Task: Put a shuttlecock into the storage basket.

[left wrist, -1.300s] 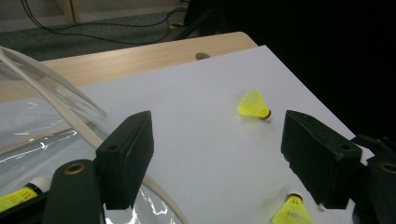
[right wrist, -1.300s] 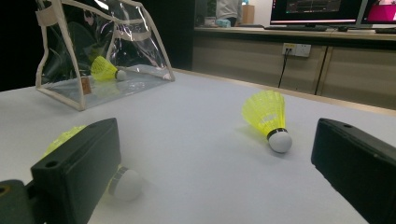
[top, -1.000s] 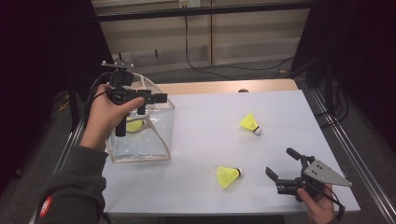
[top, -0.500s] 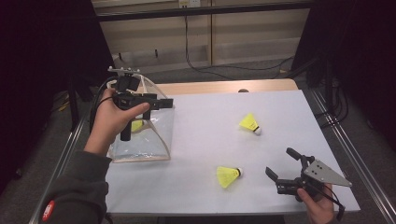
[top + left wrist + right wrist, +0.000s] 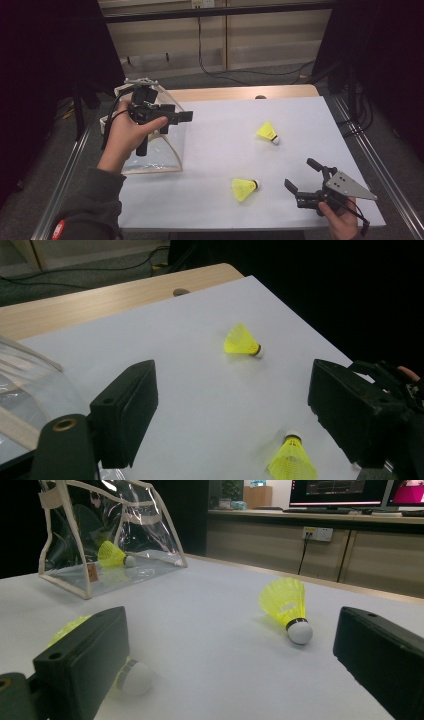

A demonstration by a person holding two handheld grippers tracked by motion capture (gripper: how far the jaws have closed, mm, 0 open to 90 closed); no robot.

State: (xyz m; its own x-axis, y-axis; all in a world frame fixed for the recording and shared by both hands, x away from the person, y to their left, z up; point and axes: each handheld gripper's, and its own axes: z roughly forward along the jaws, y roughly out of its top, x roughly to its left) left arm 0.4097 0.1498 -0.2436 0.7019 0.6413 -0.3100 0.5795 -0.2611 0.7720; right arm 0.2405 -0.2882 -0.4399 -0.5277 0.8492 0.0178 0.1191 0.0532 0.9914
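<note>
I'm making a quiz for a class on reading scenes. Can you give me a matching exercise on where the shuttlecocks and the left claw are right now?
Things:
1. clear bag
2. far shuttlecock
3. near shuttlecock
4. left claw

Places or states:
A. lies on the white table just left of the right claw
B. held open and empty above the bag's right edge
C. lies alone near the middle of the table's right half
D. stands at the table's left edge with a third shuttlecock inside

Pairs: 1-D, 2-C, 3-A, 4-B
</note>
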